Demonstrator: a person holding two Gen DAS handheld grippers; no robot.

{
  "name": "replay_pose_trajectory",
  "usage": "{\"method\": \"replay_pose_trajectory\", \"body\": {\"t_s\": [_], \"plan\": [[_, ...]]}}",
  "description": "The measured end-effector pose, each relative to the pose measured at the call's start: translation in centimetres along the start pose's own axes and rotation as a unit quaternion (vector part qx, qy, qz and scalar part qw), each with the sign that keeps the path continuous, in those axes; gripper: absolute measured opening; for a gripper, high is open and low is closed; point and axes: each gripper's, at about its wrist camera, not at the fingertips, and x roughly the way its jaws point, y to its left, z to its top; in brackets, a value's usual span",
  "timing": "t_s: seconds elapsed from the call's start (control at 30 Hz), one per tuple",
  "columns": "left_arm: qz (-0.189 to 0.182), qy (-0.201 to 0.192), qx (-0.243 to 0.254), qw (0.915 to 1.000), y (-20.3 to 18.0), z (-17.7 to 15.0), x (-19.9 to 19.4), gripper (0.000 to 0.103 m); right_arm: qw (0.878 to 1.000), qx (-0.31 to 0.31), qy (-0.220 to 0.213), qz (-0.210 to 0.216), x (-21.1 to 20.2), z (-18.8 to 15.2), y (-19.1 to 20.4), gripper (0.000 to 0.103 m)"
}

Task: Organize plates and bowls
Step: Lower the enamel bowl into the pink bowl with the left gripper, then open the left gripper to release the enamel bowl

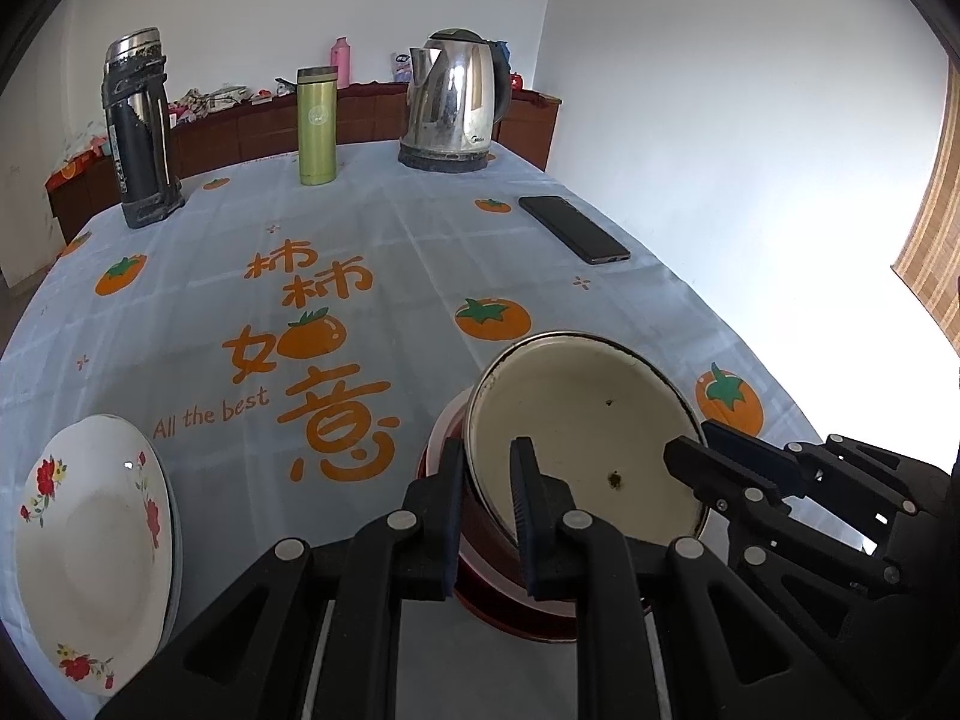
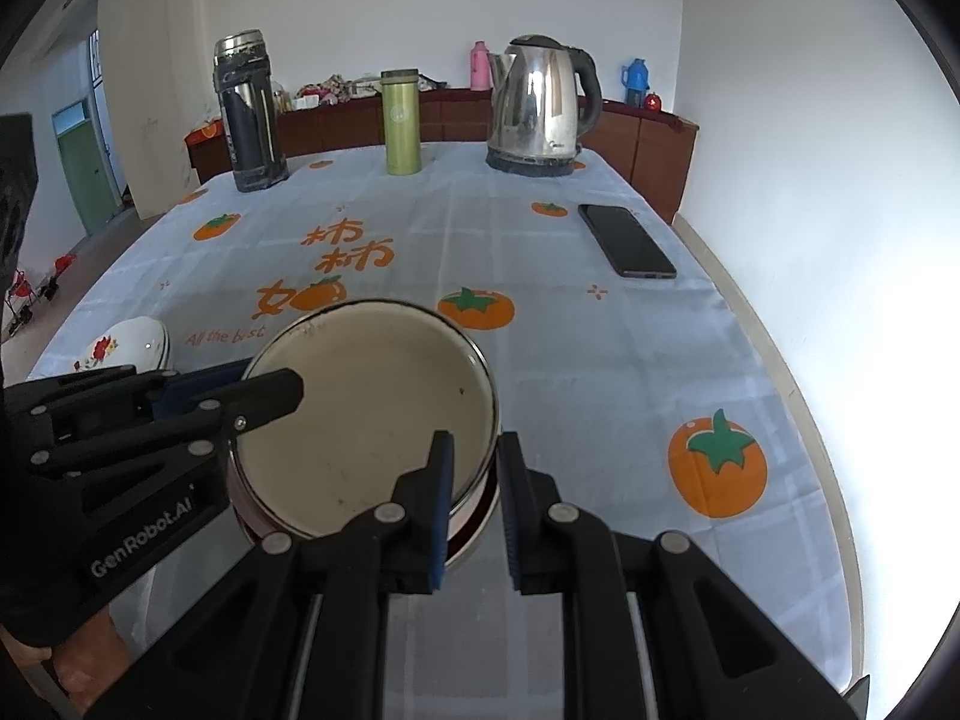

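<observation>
With both grippers clamped on opposite rims so the enamel bowl (image 1: 585, 438) stays level, I've got my left gripper (image 1: 487, 516) and right gripper (image 2: 474, 507) pinching it just over the tablecloth (image 1: 372, 240), the floral plates (image 1: 90, 546) waiting at left.

Tablecloth (image 2: 600, 372) centre open (kettle (image 2: 540, 108) far).

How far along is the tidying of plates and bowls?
Done: flowered plates look stacked at the table's near left. In hand: left gripper and right gripper each clamp opposite rim sides of the cream enamel bowl, which sits in a red bowl. Left: placing these bowls.
</observation>
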Motion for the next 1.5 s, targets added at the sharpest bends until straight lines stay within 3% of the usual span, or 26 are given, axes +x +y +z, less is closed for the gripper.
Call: {"method": "replay_pose_trajectory", "body": {"t_s": [0.27,0.77,1.0,1.13,1.43,1.5], "plan": [[-0.003,-0.006,0.017,0.9998,-0.7,-0.3,-0.3,0.017,1.000,0.001,0.007,-0.004,0.1,-0.3,-0.5,0.016],[-0.014,0.012,-0.024,0.9995,0.6,-0.8,0.6,0.017,1.000,-0.014,0.011,0.003,0.3,-0.8,0.3,0.016],[-0.017,0.003,-0.011,0.9998,-0.1,-0.9,0.1,0.017,1.000,-0.009,0.009,0.007,0.2,-0.9,0.0,0.016],[-0.010,-0.004,-0.004,0.9999,-0.3,-0.7,-0.3,0.018,1.000,-0.005,-0.001,0.009,-0.1,-0.8,-0.1,0.031],[-0.018,-0.007,-0.012,0.9998,0.2,-0.7,-1.0,0.019,1.000,-0.008,-0.005,0.006,-0.6,-0.8,0.1,0.036],[-0.019,-0.010,-0.009,0.9997,0.1,-0.6,-1.3,0.028,1.000,-0.007,-0.007,0.007,-0.8,-0.8,0.1,0.038]]}}
